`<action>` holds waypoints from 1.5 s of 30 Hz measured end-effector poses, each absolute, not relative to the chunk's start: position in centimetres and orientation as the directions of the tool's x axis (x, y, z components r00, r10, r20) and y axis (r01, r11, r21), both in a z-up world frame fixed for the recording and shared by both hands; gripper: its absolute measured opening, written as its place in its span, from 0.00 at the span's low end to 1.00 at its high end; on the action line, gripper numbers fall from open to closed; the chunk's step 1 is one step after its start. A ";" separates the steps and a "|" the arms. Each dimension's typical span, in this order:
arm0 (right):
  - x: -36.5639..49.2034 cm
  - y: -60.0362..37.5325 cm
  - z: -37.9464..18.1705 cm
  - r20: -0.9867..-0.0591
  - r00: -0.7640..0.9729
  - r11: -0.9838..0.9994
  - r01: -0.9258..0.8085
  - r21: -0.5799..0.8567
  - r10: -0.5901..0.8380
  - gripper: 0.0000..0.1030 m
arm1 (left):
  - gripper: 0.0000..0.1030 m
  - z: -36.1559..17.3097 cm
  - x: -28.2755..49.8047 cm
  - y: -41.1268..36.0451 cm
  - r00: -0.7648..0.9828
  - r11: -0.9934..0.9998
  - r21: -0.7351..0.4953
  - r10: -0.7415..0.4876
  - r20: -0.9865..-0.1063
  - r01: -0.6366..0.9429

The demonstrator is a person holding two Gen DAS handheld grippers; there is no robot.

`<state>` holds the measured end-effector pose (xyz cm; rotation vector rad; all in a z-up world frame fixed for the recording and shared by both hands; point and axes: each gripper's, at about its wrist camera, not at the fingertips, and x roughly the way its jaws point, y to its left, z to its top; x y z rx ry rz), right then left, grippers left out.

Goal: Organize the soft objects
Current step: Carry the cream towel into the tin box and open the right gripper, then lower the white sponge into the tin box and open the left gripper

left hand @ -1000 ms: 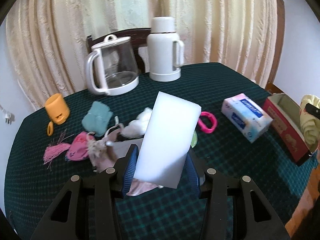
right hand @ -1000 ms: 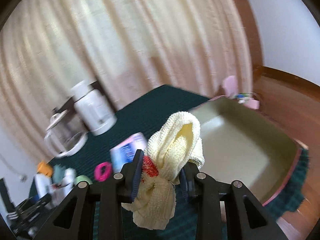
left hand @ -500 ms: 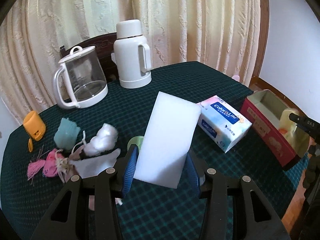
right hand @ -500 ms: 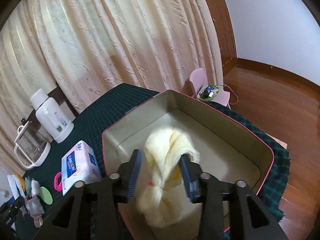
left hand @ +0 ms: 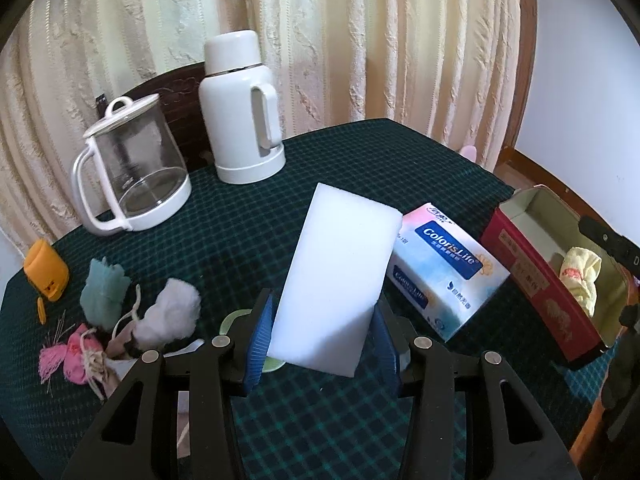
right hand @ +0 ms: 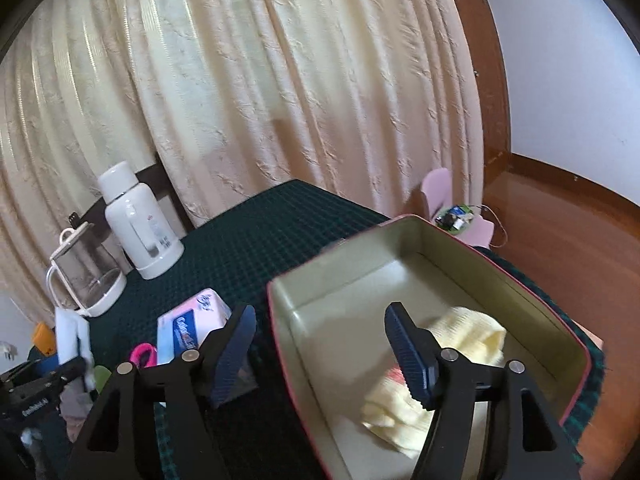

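On the counter (left hand: 224, 240), the left gripper (left hand: 322, 336) has its jaws clamped on an upright white sponge (left hand: 338, 276). Further right, the right gripper (right hand: 324, 344) hangs over the red box (right hand: 280, 344), jaws opening and empty; the yellow cloth (right hand: 464, 340) lies inside the box.

Tissue box (left hand: 444, 268) blocks red box (left hand: 536, 280) (leftward).

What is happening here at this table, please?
A person is sorting soft things into a red box. The right gripper, jaws opening, has nothing between them; a yellow cloth lies in the box. The left gripper holds a white sponge above the table, where other soft pieces wait.
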<state>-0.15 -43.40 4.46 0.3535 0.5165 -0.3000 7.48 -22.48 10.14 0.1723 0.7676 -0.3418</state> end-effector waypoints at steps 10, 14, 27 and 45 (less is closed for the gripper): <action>-2.0 -48.4 3.5 -0.530 0.787 0.834 0.496 0.241 -0.315 0.77 | 0.46 9.6 9.1 -23.2 0.656 0.926 0.021 -0.252 -0.711 0.378; -1.1 -50.6 3.4 -0.529 0.796 0.843 0.476 0.251 -0.292 0.77 | 0.46 9.1 9.3 -23.6 0.643 0.922 0.013 -0.260 -0.721 0.387; 5.7 -49.3 3.3 -0.521 0.835 0.937 0.305 0.171 -0.177 0.77 | 0.46 8.6 10.1 -24.7 0.627 0.910 0.010 -0.277 -0.728 0.415; -0.6 -51.4 6.2 -0.427 0.833 0.830 0.489 0.269 -0.352 0.83 | 0.47 11.9 12.5 -37.8 0.496 0.750 -0.085 -0.514 -0.700 0.657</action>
